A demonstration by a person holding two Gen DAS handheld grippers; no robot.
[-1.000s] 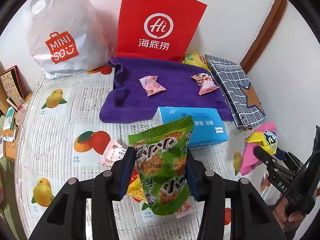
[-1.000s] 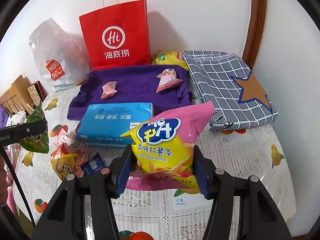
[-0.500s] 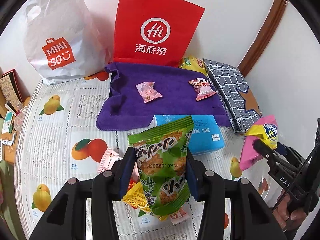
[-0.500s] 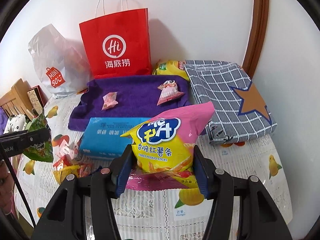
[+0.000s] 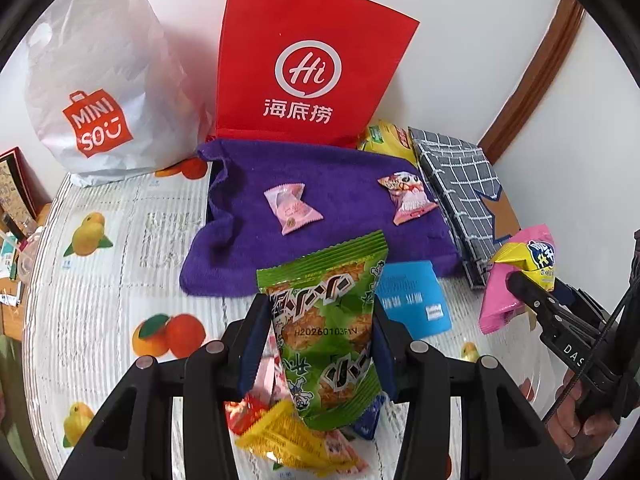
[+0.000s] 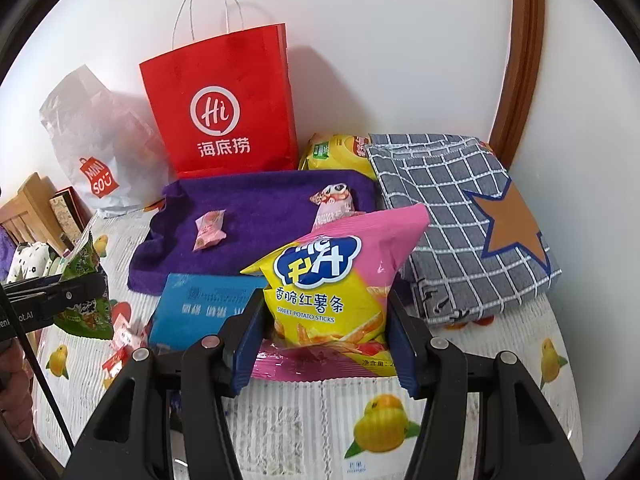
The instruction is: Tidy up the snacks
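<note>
My left gripper [image 5: 318, 344] is shut on a green snack packet [image 5: 326, 312], held upright above the table. My right gripper [image 6: 324, 340] is shut on a pink and yellow sweet potato stick bag [image 6: 332, 280], also lifted. From the left wrist view that bag [image 5: 516, 276] and the right gripper [image 5: 532, 288] show at the right. A purple towel [image 5: 328, 184] lies ahead with two small pink candy packets [image 5: 292, 208] [image 5: 408, 198] on it. Several small snacks [image 5: 288, 432] lie in a pile under the left gripper.
A red paper bag [image 5: 308, 64] and a white plastic bag [image 5: 100, 92] stand against the wall. A blue tissue pack [image 6: 204, 308] lies before the towel, a grey checked cloth [image 6: 460, 216] at the right, a yellow bag [image 6: 340, 152] behind it. A fruit-print tablecloth [image 5: 88, 280] covers the table.
Both grippers have moved forward toward the purple towel with their packets still held. The towel and bags look nearer; the blue tissue pack is more hidden behind the packets.
</note>
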